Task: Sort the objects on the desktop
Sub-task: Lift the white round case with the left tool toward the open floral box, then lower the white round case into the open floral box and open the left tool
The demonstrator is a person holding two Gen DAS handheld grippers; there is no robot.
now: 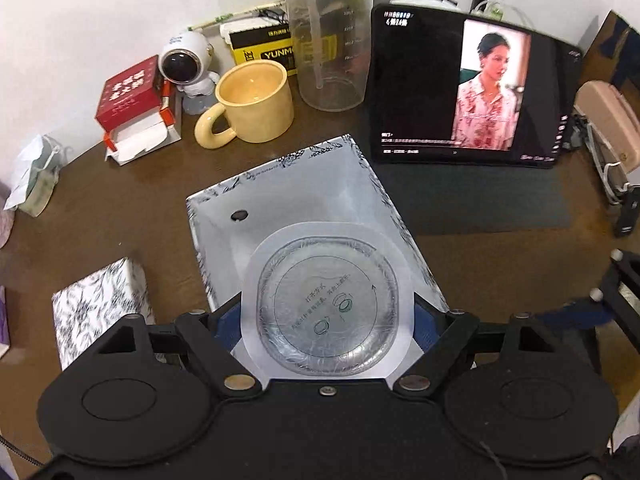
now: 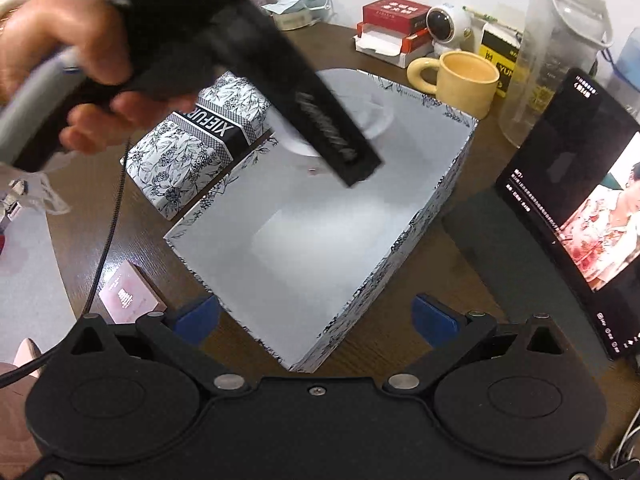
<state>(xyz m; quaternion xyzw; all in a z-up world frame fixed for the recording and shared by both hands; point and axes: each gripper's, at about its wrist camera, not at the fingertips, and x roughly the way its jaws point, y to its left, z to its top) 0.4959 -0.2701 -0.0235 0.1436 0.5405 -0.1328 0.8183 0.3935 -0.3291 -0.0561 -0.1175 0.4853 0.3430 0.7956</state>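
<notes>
My left gripper [image 1: 326, 320] is shut on a sealed clear pack with a white rim [image 1: 326, 304], its blue pads [image 1: 424, 316] pressed on the rim's two sides. I hold the pack above the open floral-patterned box [image 1: 280, 168], which has a white inside. In the right wrist view a hand [image 2: 52, 40] carries the left tool over the same box [image 2: 400, 248], and the pack [image 2: 376, 120] shows blurred behind it. My right gripper [image 2: 316, 316] stands open over the box's near corner, with nothing between its fingers.
The box's floral lid [image 1: 100, 304] lies left of the box. Behind stand a yellow mug [image 1: 256, 104], a clear jug [image 1: 332, 40], an astronaut figurine [image 1: 186, 64] and a red carton [image 1: 132, 92]. A lit tablet [image 1: 472, 88] stands right; a pink card [image 2: 128, 296] lies near left.
</notes>
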